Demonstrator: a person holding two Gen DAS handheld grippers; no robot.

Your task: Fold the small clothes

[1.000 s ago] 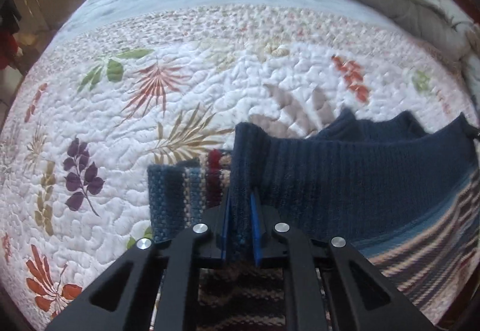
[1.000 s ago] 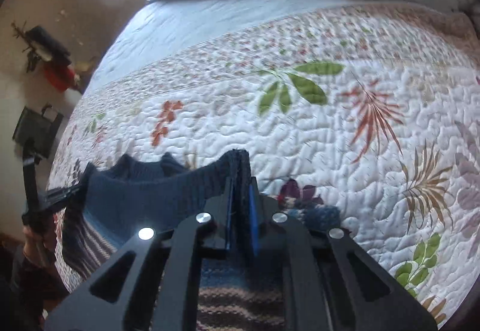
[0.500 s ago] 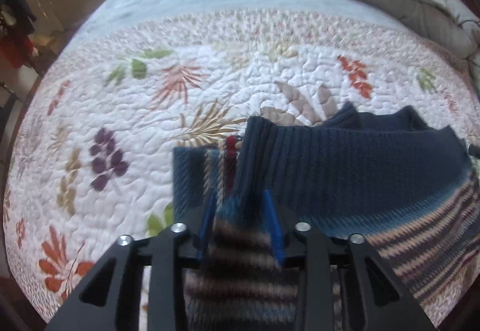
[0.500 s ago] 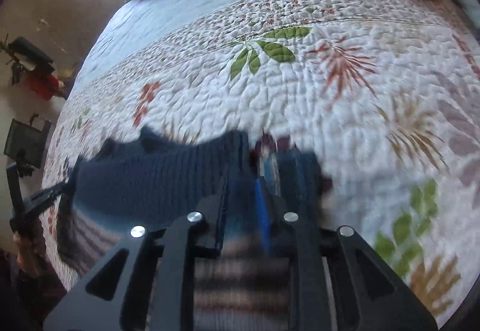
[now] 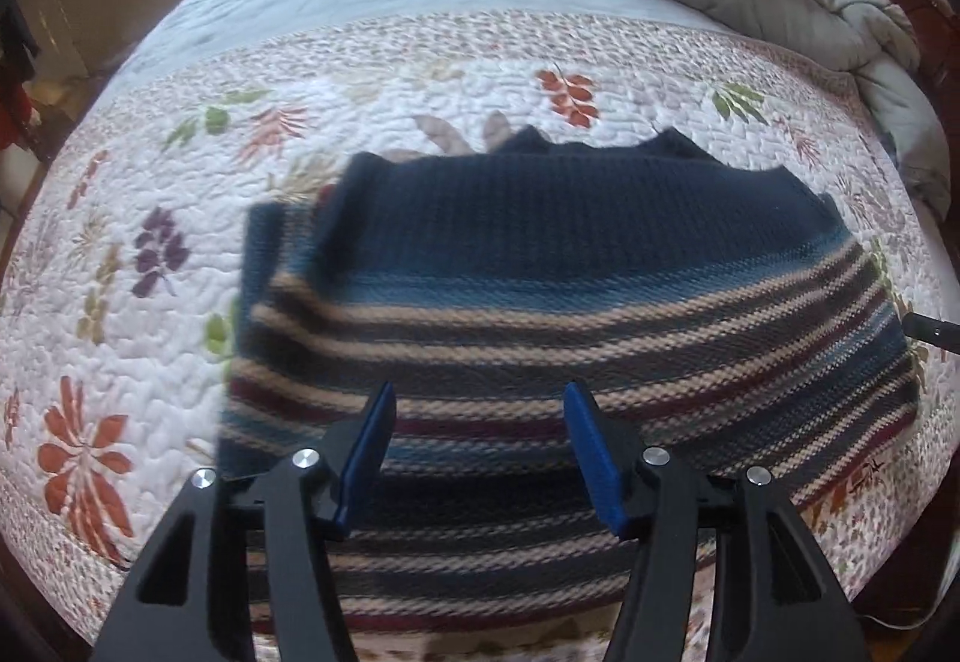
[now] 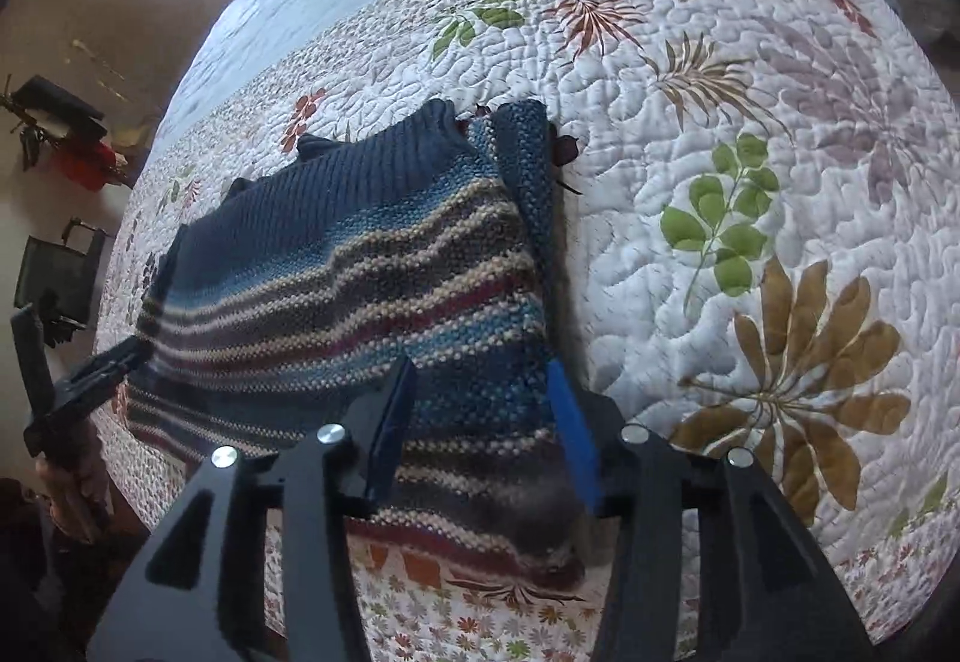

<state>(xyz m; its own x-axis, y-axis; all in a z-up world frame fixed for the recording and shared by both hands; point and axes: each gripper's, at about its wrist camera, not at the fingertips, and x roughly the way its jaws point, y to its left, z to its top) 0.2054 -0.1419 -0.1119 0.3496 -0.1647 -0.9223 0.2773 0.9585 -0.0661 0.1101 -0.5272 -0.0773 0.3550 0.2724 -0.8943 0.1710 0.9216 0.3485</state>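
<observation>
Keep lifting both clear with jaws opening and nothing between them, left hand-held gripper and right hand-held gripper alike, so no pad snags the folded striped sweater lying near the bed's front edge.

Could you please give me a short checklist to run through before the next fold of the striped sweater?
1. Left gripper clear of cloth: ok; jaws opening, nothing pinched.
2. Right gripper clear of cloth: ok; jaws opening, nothing pinched.
3. Navy-topped striped knitted sweater resting on the white floral quilt: ok.
4. Navy top edge laid evenly: not ok; two points stick up.
5. Sleeve tucked in: not ok; a navy sleeve strip shows along one side.
6. Layers underneath aligned: cannot tell.
</observation>
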